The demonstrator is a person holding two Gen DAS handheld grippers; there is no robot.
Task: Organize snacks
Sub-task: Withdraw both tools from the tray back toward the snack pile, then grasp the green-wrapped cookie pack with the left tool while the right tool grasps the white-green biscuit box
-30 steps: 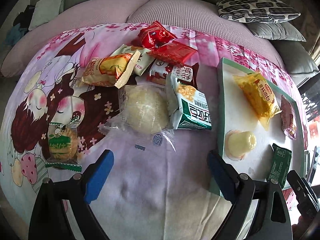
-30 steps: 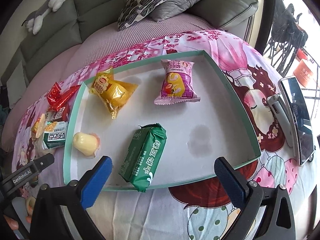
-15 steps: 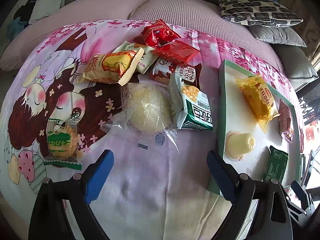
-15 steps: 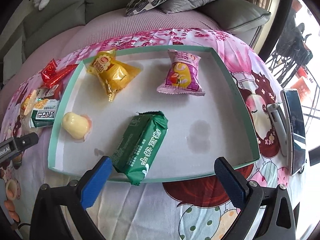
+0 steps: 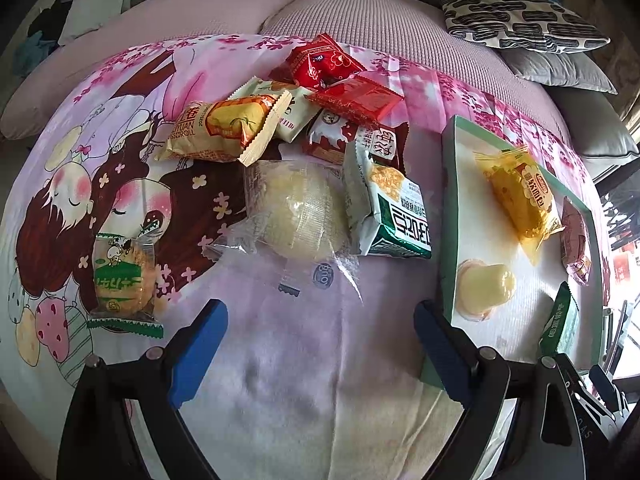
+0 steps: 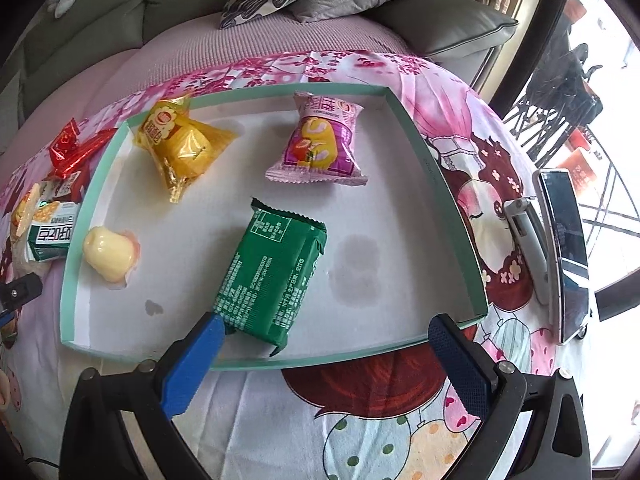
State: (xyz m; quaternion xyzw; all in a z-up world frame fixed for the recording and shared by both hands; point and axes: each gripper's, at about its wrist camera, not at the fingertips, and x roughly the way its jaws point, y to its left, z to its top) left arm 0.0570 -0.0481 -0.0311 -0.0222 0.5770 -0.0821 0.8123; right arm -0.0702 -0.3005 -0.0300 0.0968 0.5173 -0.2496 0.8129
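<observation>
My left gripper (image 5: 320, 320) is open over bare cloth, just short of a pale bun in clear wrap (image 5: 296, 216). Behind the bun lie a green-and-white pack (image 5: 388, 208), a yellow roll pack (image 5: 224, 128) and two red packets (image 5: 356, 98). A green biscuit pack (image 5: 122, 276) lies apart at the left. My right gripper (image 6: 326, 332) is open at the near rim of the teal-edged tray (image 6: 452, 208). Its left fingertip (image 6: 208, 328) is at the corner of a dark green pack (image 6: 272, 276). The tray also holds a yellow pack (image 6: 180, 144), a pink pack (image 6: 320, 144) and a jelly cup (image 6: 110, 252).
A phone on a white stand (image 6: 564, 248) is right of the tray. A grey sofa with patterned cushions (image 5: 520, 16) curves behind the cloth-covered table. A dark railing (image 6: 568, 96) and bright window are at the far right.
The right view has turned and come closer to the tray. The dark green pack now shows its small-print side and lies against the left fingertip. The left view has barely changed.
</observation>
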